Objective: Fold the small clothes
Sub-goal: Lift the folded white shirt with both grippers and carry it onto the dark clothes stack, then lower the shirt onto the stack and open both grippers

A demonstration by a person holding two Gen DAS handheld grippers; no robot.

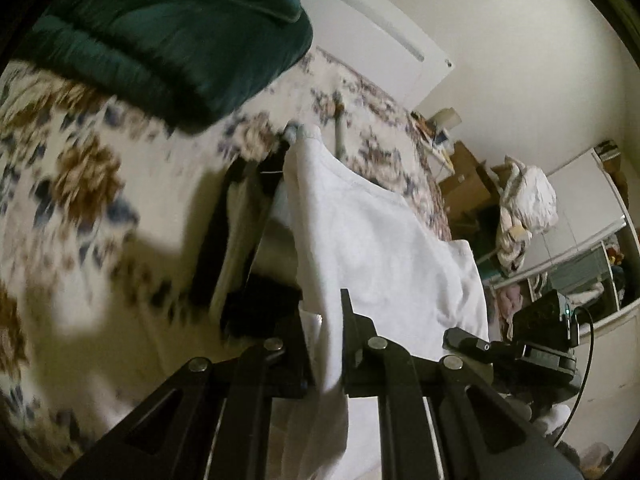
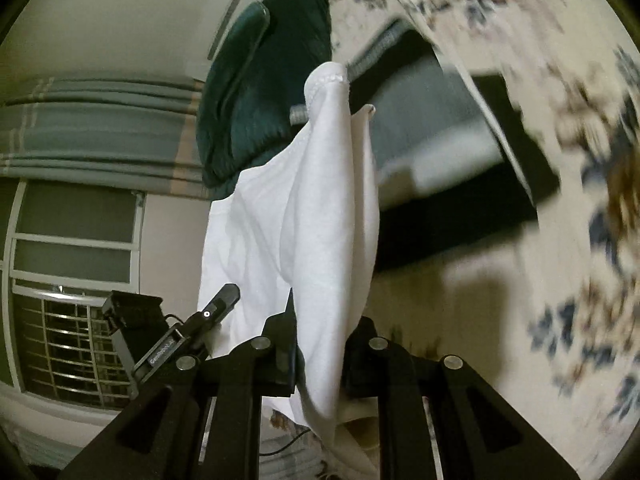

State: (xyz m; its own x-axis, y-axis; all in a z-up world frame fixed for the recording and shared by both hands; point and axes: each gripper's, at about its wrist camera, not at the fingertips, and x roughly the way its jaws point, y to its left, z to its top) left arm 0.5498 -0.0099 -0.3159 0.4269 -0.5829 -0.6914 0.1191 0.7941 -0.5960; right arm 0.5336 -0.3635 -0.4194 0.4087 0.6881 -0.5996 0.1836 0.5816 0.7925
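Both the left gripper [image 1: 326,344] and right gripper [image 2: 320,344] pinch a small white cotton garment [image 1: 384,240] above the floral bedspread [image 1: 80,168].

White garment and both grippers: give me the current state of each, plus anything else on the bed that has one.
white garment: lifted off the bed, hanging bunched, pinched by both grippers
left gripper: shut on the white garment
right gripper: shut on the white garment
green cushion: lying on the floral bedspread, untouched
dark folded clothes: lying flat on the bedspread, blurred
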